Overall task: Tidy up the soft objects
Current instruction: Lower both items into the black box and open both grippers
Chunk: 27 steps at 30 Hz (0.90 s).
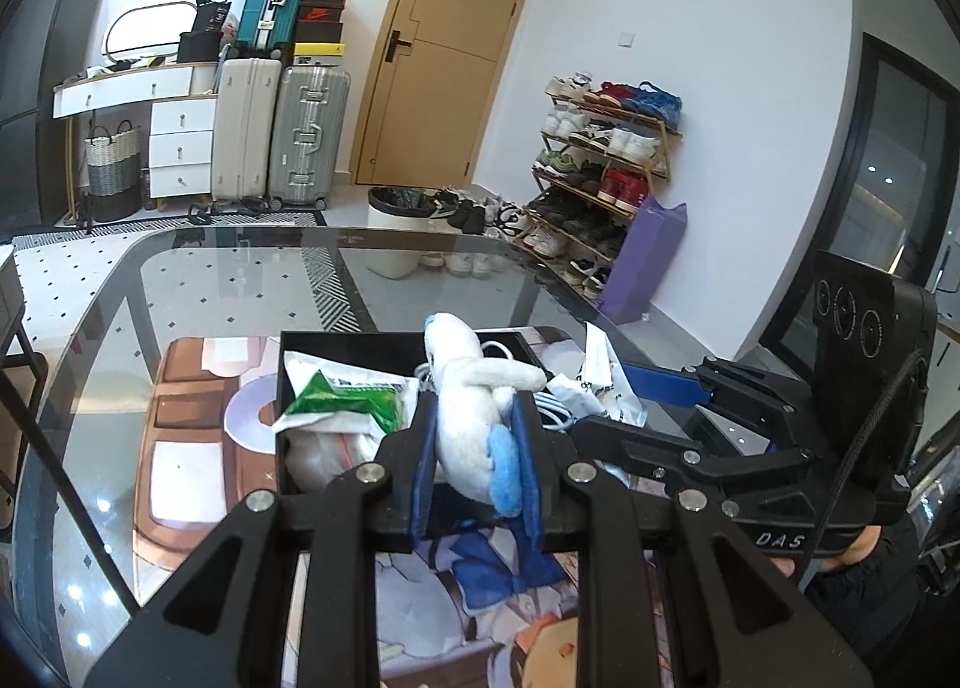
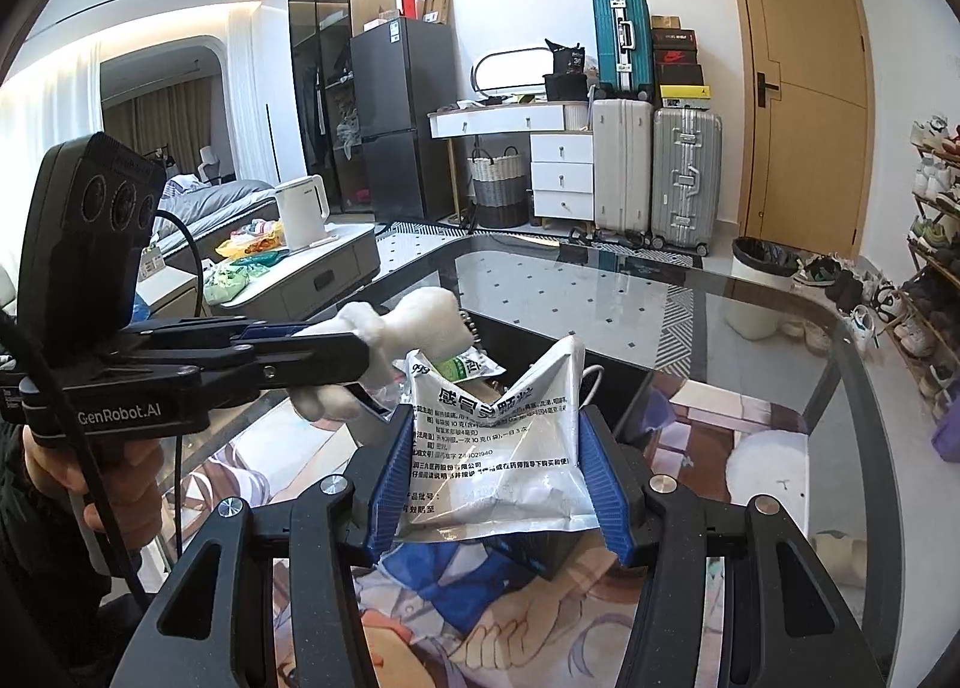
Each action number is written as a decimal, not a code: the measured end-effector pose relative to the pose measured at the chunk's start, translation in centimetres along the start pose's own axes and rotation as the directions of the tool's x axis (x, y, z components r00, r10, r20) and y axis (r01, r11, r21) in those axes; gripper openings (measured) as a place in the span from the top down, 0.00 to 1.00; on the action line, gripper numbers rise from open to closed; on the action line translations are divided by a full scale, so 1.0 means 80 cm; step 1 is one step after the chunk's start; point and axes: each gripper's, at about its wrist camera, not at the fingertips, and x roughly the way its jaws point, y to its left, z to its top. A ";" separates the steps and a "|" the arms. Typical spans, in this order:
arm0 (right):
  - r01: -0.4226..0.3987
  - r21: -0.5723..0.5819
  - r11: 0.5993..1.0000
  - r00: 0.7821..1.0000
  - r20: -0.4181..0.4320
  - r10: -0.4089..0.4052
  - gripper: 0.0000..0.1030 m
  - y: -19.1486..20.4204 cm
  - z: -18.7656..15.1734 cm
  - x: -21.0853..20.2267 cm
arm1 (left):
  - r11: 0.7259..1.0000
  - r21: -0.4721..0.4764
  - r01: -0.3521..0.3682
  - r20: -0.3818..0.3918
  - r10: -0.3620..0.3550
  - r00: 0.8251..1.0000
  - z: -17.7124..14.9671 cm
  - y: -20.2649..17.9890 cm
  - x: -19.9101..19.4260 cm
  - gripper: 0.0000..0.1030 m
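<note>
Your left gripper pinches the white-and-blue plush toy upright at frame centre directly over the black open box, while your right gripper clamps the silver printed sachet just beside it.

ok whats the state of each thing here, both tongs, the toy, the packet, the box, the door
left tongs: shut on the white plush toy
white plush toy: gripped, held above the black box
right tongs: shut on the medicine packet
medicine packet: gripped, crumpled, lifted
black box: open, holds packets and a cable
door: closed
</note>
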 end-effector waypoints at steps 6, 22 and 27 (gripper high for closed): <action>0.002 -0.002 1.000 1.000 -0.023 -0.003 0.48 -0.004 0.010 0.021 | 0.998 0.002 -0.063 0.001 0.063 0.998 0.001 0.009 0.019 0.79; 0.051 -0.045 0.998 0.994 -0.091 -0.055 0.48 -0.012 0.020 0.085 | 0.993 -0.027 -0.115 -0.045 0.114 0.992 -0.007 0.029 0.056 0.78; 0.067 -0.067 0.995 0.993 -0.096 -0.074 0.48 -0.016 0.023 0.100 | 0.991 -0.003 -0.135 -0.059 0.135 0.989 -0.010 0.026 0.065 0.76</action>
